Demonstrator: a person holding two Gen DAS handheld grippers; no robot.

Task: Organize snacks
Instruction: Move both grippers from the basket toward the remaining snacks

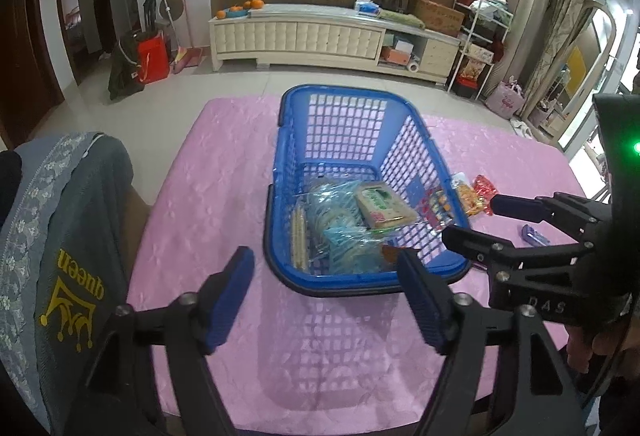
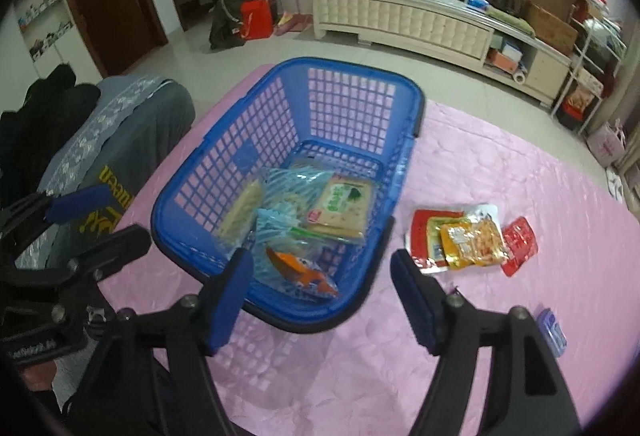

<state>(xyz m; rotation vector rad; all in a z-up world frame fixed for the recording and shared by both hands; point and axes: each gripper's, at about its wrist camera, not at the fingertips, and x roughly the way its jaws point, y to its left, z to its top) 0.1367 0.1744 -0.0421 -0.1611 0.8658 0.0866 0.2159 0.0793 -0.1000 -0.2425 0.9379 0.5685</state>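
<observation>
The blue plastic lattice basket (image 2: pixel 288 156) stands near the middle of the table under its pink quilted cloth (image 2: pixel 500 164), toward the cloth's left edge, and already holds several packets: a green-printed cracker pack (image 2: pixel 340 210), clear blue-striped bags (image 2: pixel 280 192), a pale wafer stick pack (image 2: pixel 240 212) and an orange-marked bag (image 2: pixel 300 268) at its near end. By my reading the sorting is partly done. Left outside, on the cloth just right of the basket's right wall, lies a loose cluster of red and yellow foil snack packets (image 2: pixel 472 240); a small blue wrapped piece (image 2: pixel 552 330) lies apart, nearer the cloth's near-right side.

My right gripper (image 2: pixel 320 288) hovers over the basket's near rim, fingers spread and holding nothing. My left gripper (image 1: pixel 326 296) hangs before the near rim, likewise spread and empty. Seen from the left wrist, the two tools are close, the right one just beside the basket's near-right corner.

Open cloth surrounds the foil cluster on its right and near sides, giving room to approach. A grey garment with yellow lettering (image 1: pixel 76 236) drapes at the table's left edge, crowding that side.
</observation>
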